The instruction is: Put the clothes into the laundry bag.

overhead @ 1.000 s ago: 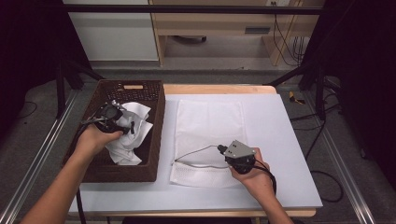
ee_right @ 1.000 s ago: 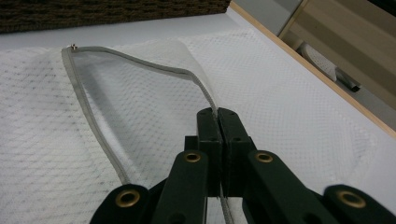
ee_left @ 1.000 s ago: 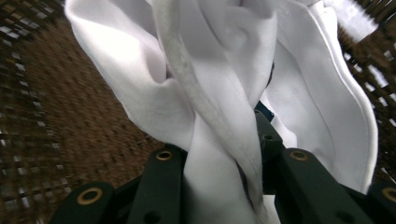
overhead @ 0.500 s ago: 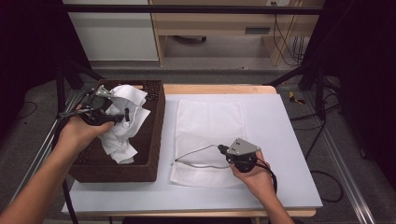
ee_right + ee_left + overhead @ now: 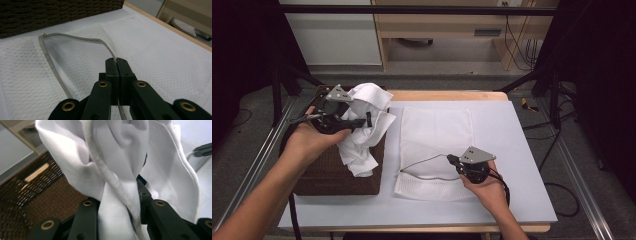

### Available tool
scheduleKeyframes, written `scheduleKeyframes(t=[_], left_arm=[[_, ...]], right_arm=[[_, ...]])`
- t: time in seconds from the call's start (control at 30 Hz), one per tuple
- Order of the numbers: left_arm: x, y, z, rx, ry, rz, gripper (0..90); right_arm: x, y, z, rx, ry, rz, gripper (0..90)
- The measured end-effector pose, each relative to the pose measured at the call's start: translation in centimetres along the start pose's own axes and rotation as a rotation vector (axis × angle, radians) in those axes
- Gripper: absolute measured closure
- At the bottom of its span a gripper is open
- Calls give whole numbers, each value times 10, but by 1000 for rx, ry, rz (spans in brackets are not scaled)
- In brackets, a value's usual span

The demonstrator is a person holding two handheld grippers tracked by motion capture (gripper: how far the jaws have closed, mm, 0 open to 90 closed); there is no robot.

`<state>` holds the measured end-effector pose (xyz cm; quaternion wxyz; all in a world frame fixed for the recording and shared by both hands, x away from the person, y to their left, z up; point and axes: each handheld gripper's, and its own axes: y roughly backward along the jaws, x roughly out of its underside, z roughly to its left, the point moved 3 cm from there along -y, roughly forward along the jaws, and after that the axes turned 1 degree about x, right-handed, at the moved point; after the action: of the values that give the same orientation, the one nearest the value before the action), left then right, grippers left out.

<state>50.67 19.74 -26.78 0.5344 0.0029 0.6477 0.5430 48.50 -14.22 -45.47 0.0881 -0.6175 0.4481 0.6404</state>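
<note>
The left gripper (image 5: 362,121), clamped on a white garment (image 5: 364,127), has just lifted it clear of the wicker basket (image 5: 332,172) at the table's left edge. The right gripper (image 5: 451,159) pinches the mesh laundry bag (image 5: 437,130) open, ready for loading.

White cloth (image 5: 364,127), white mesh bag (image 5: 437,145) – grey zip edge (image 5: 50,57), dark brown wicker basket (image 5: 332,170), pale blue-grey table (image 5: 517,150), black jaws.
</note>
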Motion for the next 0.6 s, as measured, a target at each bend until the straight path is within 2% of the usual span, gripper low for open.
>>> scheduleKeyframes(t=[0.07, 0.13, 0.3, 0.6], left_arm=[[-5, 0, -6, 10, -13, -19, 698], [-12, 0, -20, 49, -14, -35, 697], [-22, -1, -39, 91, -37, -52, 698], [-36, -15, -66, 148, -74, -57, 697]], right_arm=[[0, 0, -1, -5, -10, -5, 890], [0, 1, -2, -11, -20, -11, 890], [0, 0, -2, -14, -24, -13, 890], [0, 1, -5, -29, -62, -30, 890]])
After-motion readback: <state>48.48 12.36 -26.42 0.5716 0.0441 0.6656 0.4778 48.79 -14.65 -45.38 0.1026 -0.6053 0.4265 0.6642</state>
